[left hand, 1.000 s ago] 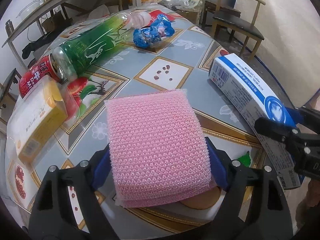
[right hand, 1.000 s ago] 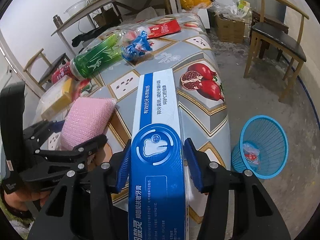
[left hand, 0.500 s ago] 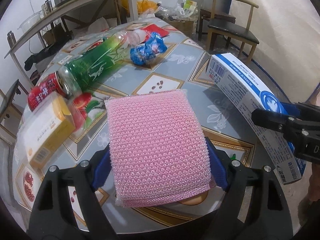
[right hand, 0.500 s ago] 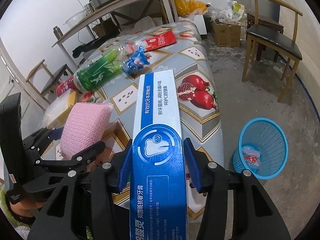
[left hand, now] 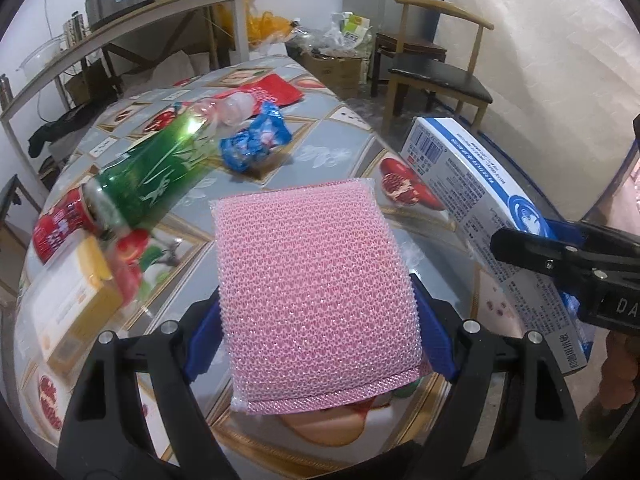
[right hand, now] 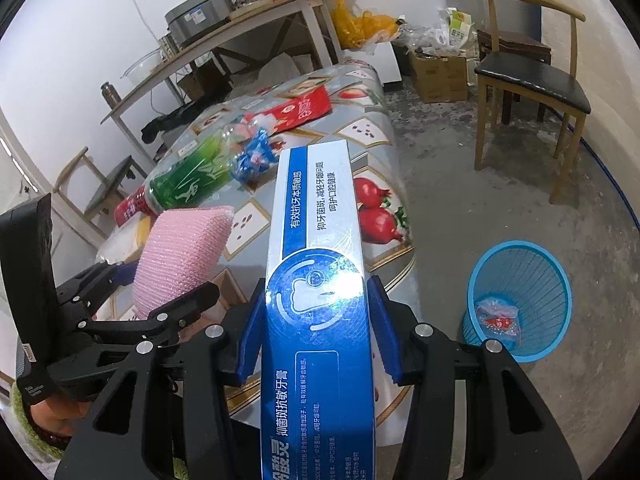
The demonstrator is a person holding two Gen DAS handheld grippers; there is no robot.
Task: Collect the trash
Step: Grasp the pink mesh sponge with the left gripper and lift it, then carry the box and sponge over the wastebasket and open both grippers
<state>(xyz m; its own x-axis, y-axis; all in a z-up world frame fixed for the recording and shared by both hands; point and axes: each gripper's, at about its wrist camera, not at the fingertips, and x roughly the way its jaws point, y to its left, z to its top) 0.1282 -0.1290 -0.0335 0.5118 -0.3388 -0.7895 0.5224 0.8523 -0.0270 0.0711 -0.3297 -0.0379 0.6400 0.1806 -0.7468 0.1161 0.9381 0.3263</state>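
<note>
1. Left wrist view: the left tool (left hand: 316, 332) is clamping the pink scouring pad (left hand: 314, 280) between its blue pads, above the table (left hand: 340, 156).
2. Right wrist view: the right tool (right hand: 318, 328) is gripping the blue toothpaste box (right hand: 316, 304) over the table edge, with the blue bin (right hand: 520, 300) standing on the floor nearby.

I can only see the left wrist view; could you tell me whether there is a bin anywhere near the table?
Observer: Yes, a blue bin stands on the floor beside the table.
Operator: Thank you. Is anything in it already?
Observer: One crumpled clear bag with red inside lies at its bottom.
Operator: And is the right gripper's hold on the box sound?
Observer: The right gripper has its blue pads against both long sides of the box, which sticks out forward, clear of the table.
</note>
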